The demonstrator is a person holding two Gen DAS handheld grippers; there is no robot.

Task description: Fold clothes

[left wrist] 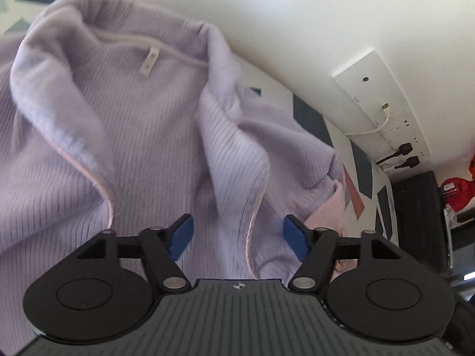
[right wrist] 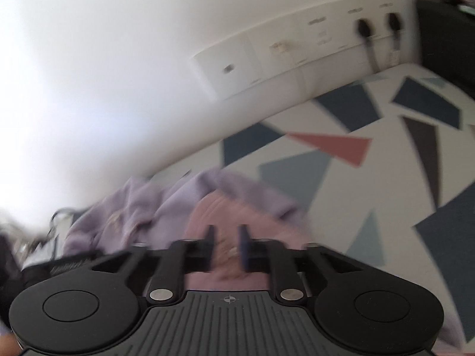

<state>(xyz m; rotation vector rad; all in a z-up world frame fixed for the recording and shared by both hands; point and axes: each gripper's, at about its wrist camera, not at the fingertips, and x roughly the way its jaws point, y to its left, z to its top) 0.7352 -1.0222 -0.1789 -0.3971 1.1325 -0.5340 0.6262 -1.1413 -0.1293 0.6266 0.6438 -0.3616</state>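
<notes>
A lilac ribbed cardigan [left wrist: 133, 124] lies open and rumpled on a patterned cover [left wrist: 359, 172], its white neck label [left wrist: 148, 60] facing up. My left gripper [left wrist: 239, 235] hangs just over it, open, its blue pads [left wrist: 181, 234] wide apart on either side of a raised fold of the front edge. A pink garment [left wrist: 325, 207] peeks out at the cardigan's right. The right wrist view is blurred. There my right gripper [right wrist: 227, 247] stands over the pink garment [right wrist: 237, 216], its jaws narrow but apart, pink cloth showing in the gap. The lilac cardigan [right wrist: 142, 207] lies to its left.
The cover [right wrist: 386, 178] has blue, grey and red triangles and runs up to a white wall. A white socket panel [left wrist: 383, 106] with plugged cables is on that wall, also in the right view [right wrist: 297, 56]. Black furniture [left wrist: 415, 207] and a red object [left wrist: 454, 187] stand beyond the cover's end.
</notes>
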